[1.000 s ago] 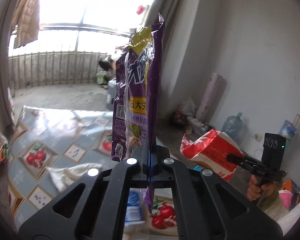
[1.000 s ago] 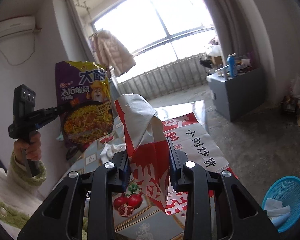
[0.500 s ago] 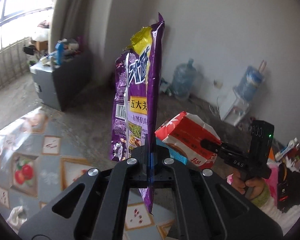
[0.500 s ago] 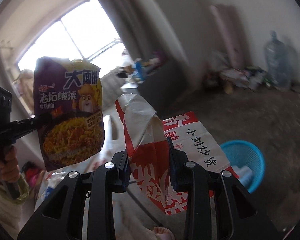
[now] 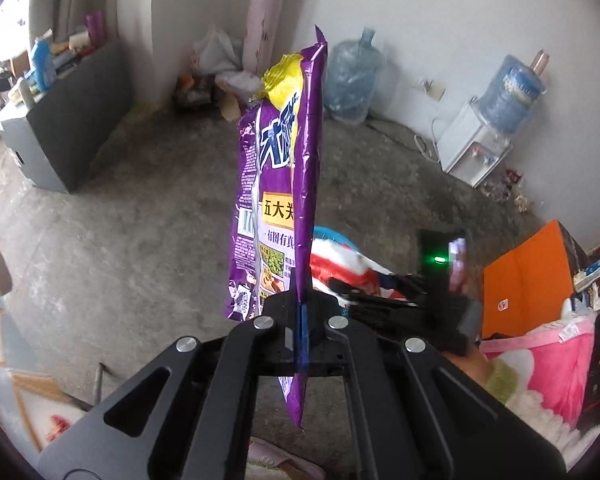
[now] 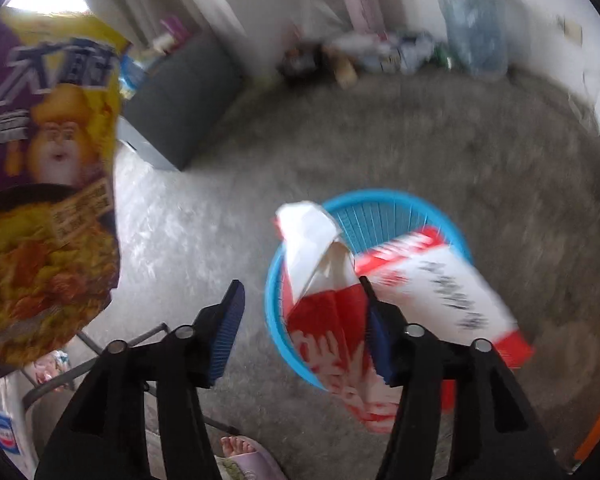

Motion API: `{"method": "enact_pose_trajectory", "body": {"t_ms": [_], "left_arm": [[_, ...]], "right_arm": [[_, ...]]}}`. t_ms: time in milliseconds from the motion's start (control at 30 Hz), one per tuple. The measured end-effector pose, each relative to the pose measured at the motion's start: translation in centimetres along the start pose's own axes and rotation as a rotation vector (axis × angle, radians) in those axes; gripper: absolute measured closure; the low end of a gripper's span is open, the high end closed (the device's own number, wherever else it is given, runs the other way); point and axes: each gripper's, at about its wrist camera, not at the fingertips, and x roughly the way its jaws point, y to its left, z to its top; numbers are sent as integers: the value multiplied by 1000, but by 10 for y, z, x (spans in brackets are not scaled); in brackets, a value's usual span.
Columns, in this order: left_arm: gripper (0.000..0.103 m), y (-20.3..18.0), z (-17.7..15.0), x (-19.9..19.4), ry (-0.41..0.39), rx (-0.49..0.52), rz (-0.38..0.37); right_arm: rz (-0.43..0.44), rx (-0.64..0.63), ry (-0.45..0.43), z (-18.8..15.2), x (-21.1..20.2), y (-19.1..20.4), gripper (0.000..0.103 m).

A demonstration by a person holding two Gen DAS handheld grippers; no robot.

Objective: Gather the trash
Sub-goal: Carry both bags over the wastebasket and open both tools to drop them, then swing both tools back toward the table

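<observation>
My left gripper (image 5: 302,320) is shut on a purple noodle packet (image 5: 278,184), held upright over the concrete floor. The packet also shows at the left of the right wrist view (image 6: 48,208). My right gripper (image 6: 304,320) is open; the red and white paper bag (image 6: 340,300) leans on its right finger and hangs loose over the blue basket (image 6: 384,208) on the floor. In the left wrist view the bag (image 5: 340,256) and my right gripper (image 5: 376,300) sit just behind the packet, over a sliver of the basket (image 5: 328,233).
A grey cabinet (image 5: 60,132) stands at the left. Water jugs (image 5: 352,76) and a dispenser (image 5: 476,148) line the far wall, with clutter (image 5: 216,80) by the curtain. An orange board (image 5: 528,268) and pink bedding (image 5: 540,364) lie at the right. My slippered foot (image 6: 244,452) is below.
Both grippers swung away from the table to above the floor basket. My right gripper has opened and the red and white bag is slipping out of it.
</observation>
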Motion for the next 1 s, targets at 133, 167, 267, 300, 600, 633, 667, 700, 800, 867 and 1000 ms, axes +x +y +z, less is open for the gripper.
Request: {"method": "enact_pose_trajectory", "body": {"t_ms": [133, 167, 267, 300, 600, 633, 667, 700, 800, 867, 1000], "left_arm": [[103, -1, 2, 31, 39, -14, -16], [103, -1, 3, 34, 44, -17, -23], [103, -4, 5, 49, 59, -20, -38], [103, -4, 6, 52, 64, -22, -45], [74, -39, 10, 126, 161, 25, 6], [50, -43, 8, 136, 199, 42, 29], [48, -44, 6, 143, 222, 47, 57], [49, -43, 4, 144, 223, 39, 64], [49, -41, 3, 132, 204, 6, 38], [49, -42, 4, 117, 177, 16, 45], [49, -41, 11, 73, 114, 57, 77]], "right_arm": [[112, 155, -40, -1, 6, -31, 45], [172, 207, -75, -1, -1, -41, 43], [234, 311, -171, 2, -21, -64, 39], [241, 336, -194, 1, -27, -72, 39], [242, 396, -247, -8, -51, -89, 39], [239, 394, -241, -8, -48, -89, 39], [241, 394, -236, -9, -50, -89, 39], [244, 395, -234, -10, -50, -89, 39], [250, 389, -228, -11, -50, -86, 39], [249, 378, -224, -12, -50, -83, 39], [256, 359, -220, -12, -50, -77, 39]]}}
